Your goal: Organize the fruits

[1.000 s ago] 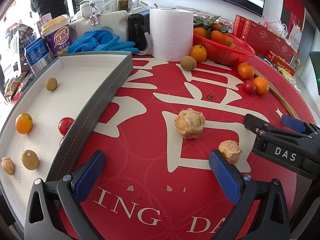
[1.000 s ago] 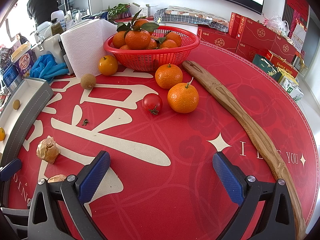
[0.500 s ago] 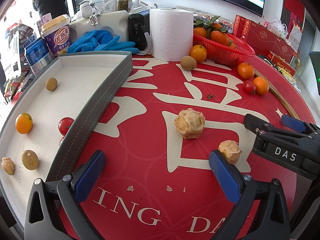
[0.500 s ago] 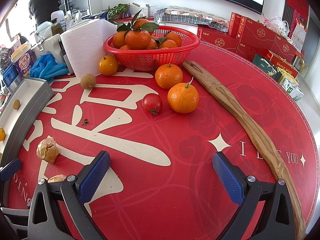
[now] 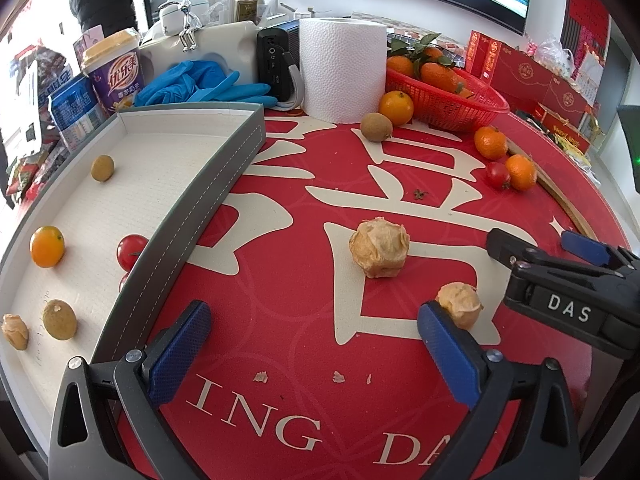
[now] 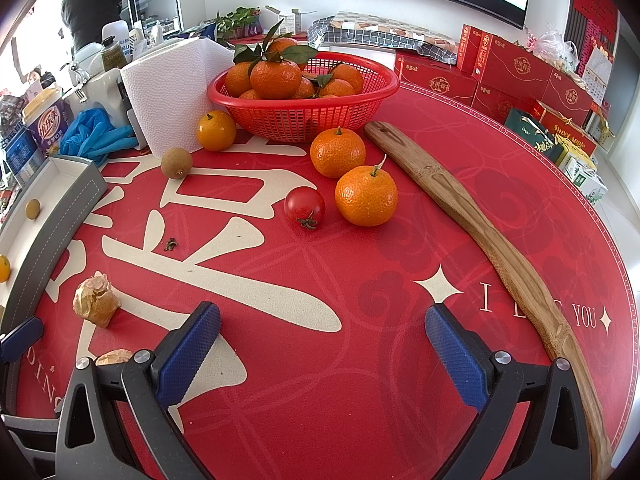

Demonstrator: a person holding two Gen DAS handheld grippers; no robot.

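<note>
My left gripper (image 5: 312, 344) is open and empty over the red mat. A large papery husk fruit (image 5: 379, 247) lies ahead of it, and a smaller one (image 5: 460, 304) sits by its right fingertip. The grey tray (image 5: 224, 184) at left holds a small orange (image 5: 47, 246), a cherry tomato (image 5: 131, 252), two brown round fruits and a husk fruit. My right gripper (image 6: 322, 344) is open and empty. Ahead of it lie a cherry tomato (image 6: 305, 205), two mandarins (image 6: 366, 195), a brown fruit (image 6: 176, 163) and a small orange (image 6: 216, 130).
A red basket (image 6: 304, 116) of mandarins stands at the back beside a paper towel roll (image 5: 343, 68). A long wooden stick (image 6: 492, 240) lies along the mat's right side. Blue gloves (image 5: 200, 86), cups and boxes crowd the back left. Red gift boxes (image 6: 516, 72) stand far right.
</note>
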